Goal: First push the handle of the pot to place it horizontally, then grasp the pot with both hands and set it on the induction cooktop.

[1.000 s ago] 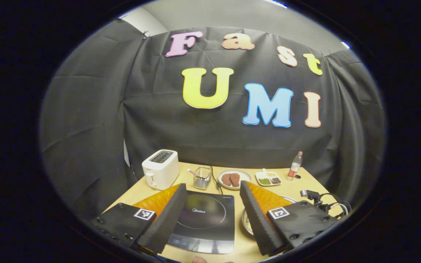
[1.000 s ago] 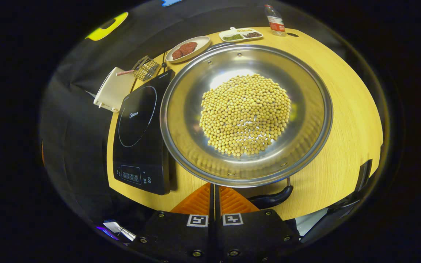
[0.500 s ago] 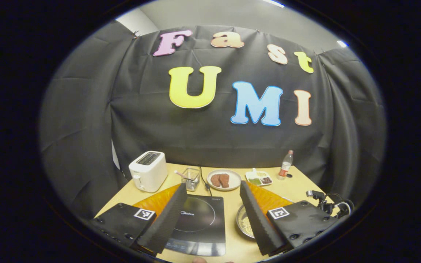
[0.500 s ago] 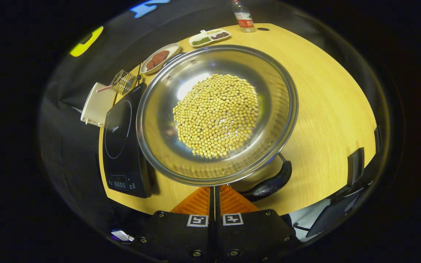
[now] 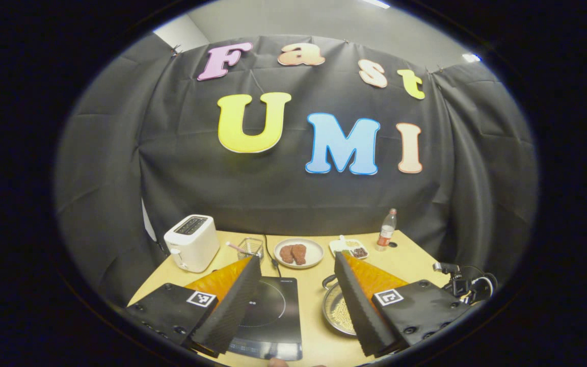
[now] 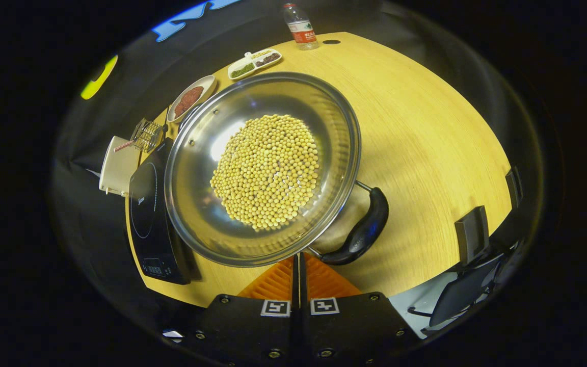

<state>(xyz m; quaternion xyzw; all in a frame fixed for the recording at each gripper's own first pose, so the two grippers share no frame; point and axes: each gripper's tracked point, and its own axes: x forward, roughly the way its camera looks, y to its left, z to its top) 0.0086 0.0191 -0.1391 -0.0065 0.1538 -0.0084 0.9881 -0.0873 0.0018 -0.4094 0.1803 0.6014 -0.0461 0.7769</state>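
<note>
So: right tool (image 6: 298,265) clenched empty beside wide steel pot of yellow beans (image 6: 263,168), left tool (image 5: 297,300) released; nudge curved black handle (image 6: 362,229) gently sideways, avoid spilling.

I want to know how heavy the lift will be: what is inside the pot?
The pot holds a heap of small yellow beans covering the middle of its bottom; bare metal shows around them. Anything under the heap is hidden.

Wood table (image 6: 426,127) – pot (image 6: 207,214), cooktop (image 6: 145,214), toaster (image 5: 191,242), plates, bottle (image 6: 299,28).
</note>
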